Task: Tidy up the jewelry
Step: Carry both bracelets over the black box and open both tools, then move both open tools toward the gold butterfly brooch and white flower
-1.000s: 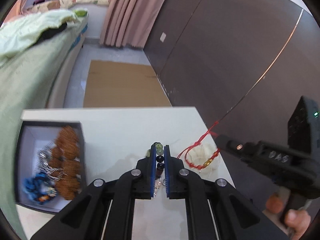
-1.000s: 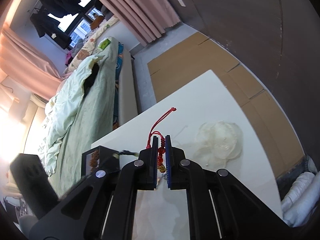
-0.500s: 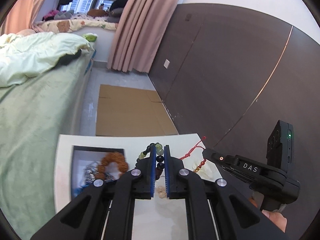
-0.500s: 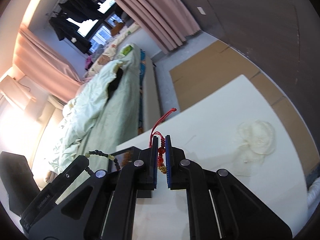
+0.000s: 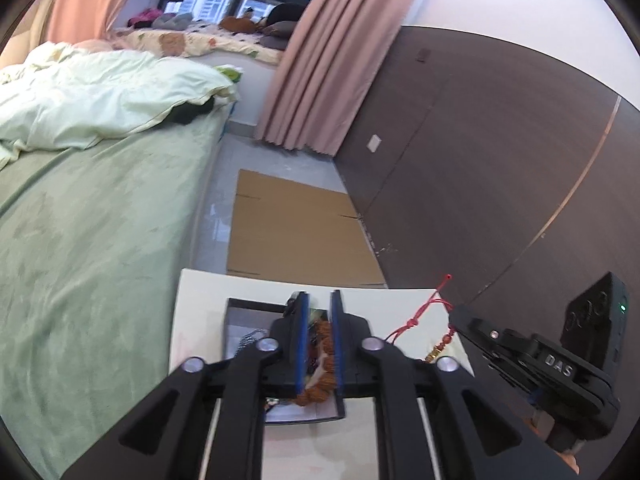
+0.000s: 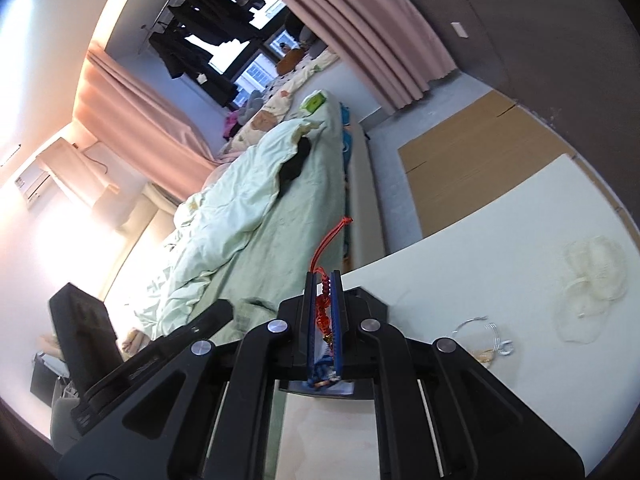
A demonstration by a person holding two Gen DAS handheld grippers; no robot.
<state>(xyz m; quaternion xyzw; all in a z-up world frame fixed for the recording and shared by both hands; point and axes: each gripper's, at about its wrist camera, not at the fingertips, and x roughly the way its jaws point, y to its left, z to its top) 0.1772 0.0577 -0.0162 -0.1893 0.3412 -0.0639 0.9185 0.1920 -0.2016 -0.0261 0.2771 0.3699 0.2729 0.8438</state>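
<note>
My left gripper (image 5: 319, 312) hangs over the dark jewelry box (image 5: 248, 316) on the white table (image 5: 200, 292); its jaws stand slightly apart with nothing pinched, and a brown bead bracelet (image 5: 320, 384) lies in the box below. My right gripper (image 6: 323, 284) is shut on a red cord bracelet (image 6: 325, 308) with red and gold beads. That gripper and the red cord bracelet (image 5: 416, 318) also show at the right of the left wrist view, held above the table. The box's corner (image 6: 320, 389) with blue beads shows under the right gripper.
A silver wire bangle (image 6: 486, 334) and a translucent organza pouch (image 6: 592, 284) lie on the table to the right. A green bed (image 5: 80, 220) runs along the left. Cardboard (image 5: 296, 232) lies on the floor beyond the table, by a dark wall (image 5: 480, 180).
My left gripper moved left over the box and let go of the dark-and-green bead bracelet it held. My right gripper rose and swung left with the red cord bracelet.
</note>
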